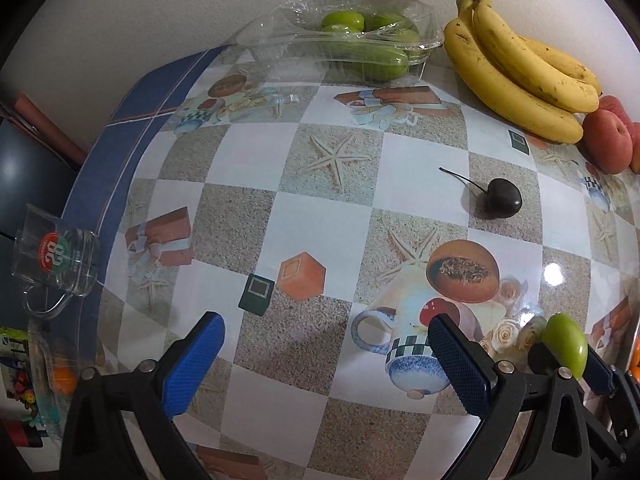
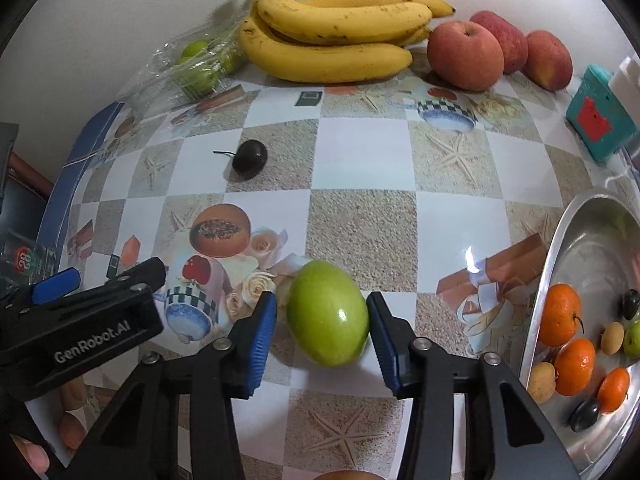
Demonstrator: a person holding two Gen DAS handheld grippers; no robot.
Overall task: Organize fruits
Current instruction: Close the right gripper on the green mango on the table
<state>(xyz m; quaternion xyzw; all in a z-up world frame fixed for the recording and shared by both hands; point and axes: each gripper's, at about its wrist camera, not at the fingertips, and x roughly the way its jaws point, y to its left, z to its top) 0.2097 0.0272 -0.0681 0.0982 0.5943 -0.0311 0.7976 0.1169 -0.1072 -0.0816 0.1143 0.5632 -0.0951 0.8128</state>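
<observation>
A green fruit (image 2: 328, 312) sits between the blue pads of my right gripper (image 2: 322, 328). The right pad touches it and a small gap shows at the left pad. The same fruit shows in the left wrist view (image 1: 566, 342). My left gripper (image 1: 324, 354) is open and empty above the table's near part. A dark cherry (image 1: 502, 199) with a stem lies mid-table, also in the right wrist view (image 2: 250, 156). A steel bowl (image 2: 560, 248) at the right holds oranges (image 2: 560, 314), small yellow fruits and dark fruits.
A clear plastic box (image 1: 352, 40) with green fruits stands at the back by the wall. Bananas (image 2: 332, 36) and red apples (image 2: 466, 54) lie at the back. A teal box (image 2: 600, 120) stands at the far right. A glass mug (image 1: 60, 260) stands at the left edge.
</observation>
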